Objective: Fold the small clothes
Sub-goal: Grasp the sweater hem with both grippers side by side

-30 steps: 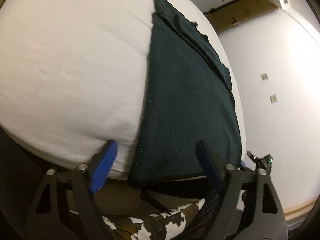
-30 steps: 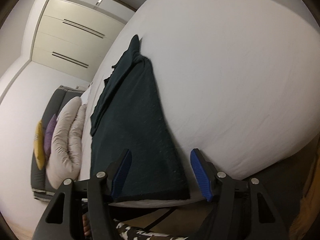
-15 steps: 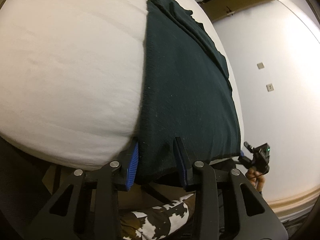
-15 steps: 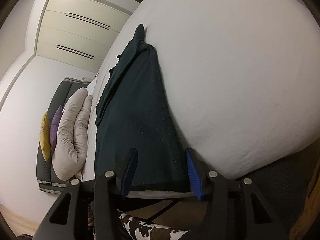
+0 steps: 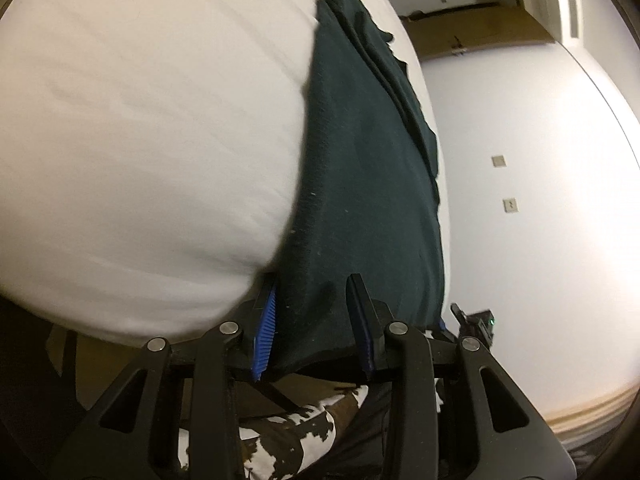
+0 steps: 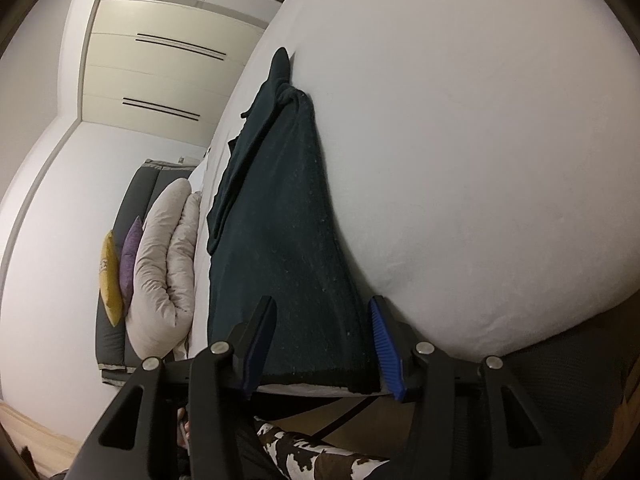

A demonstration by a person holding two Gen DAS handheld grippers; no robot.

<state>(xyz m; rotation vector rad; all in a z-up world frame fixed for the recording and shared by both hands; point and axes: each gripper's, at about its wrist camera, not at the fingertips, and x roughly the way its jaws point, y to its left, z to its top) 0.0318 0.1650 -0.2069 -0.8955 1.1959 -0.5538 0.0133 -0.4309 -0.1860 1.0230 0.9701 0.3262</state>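
Both tongs, left tongs (image 5: 314, 320) and right tongs (image 6: 320, 340), are straddling the fuzzy dark-green garment's (image 5: 360, 168) hem on the white bed (image 5: 140, 120); grip unclear.

Dark green garment (image 5: 360, 184) on white bed (image 5: 140, 120), blue-padded black fingers (image 6: 382, 336), yellow cushion (image 6: 110, 280) & purple cushion (image 6: 130, 260) left of bed, brown-white blotch pattern fabric (image 5: 296, 432) below bed edge

A wide bed (image 6: 480, 160) under a plain white sheet fills the room's middle. On one side, cream wardrobe doors (image 6: 160, 60) with dark slot handles, a grey sofa (image 6: 132, 200) holding a yellow cushion (image 6: 109, 276), a purple cushion (image 6: 130, 256) and a rolled pale duvet (image 6: 160, 264). Opposite, a white wall (image 5: 540, 220) with two small switch plates (image 5: 498, 160) and a wooden door (image 5: 472, 36)
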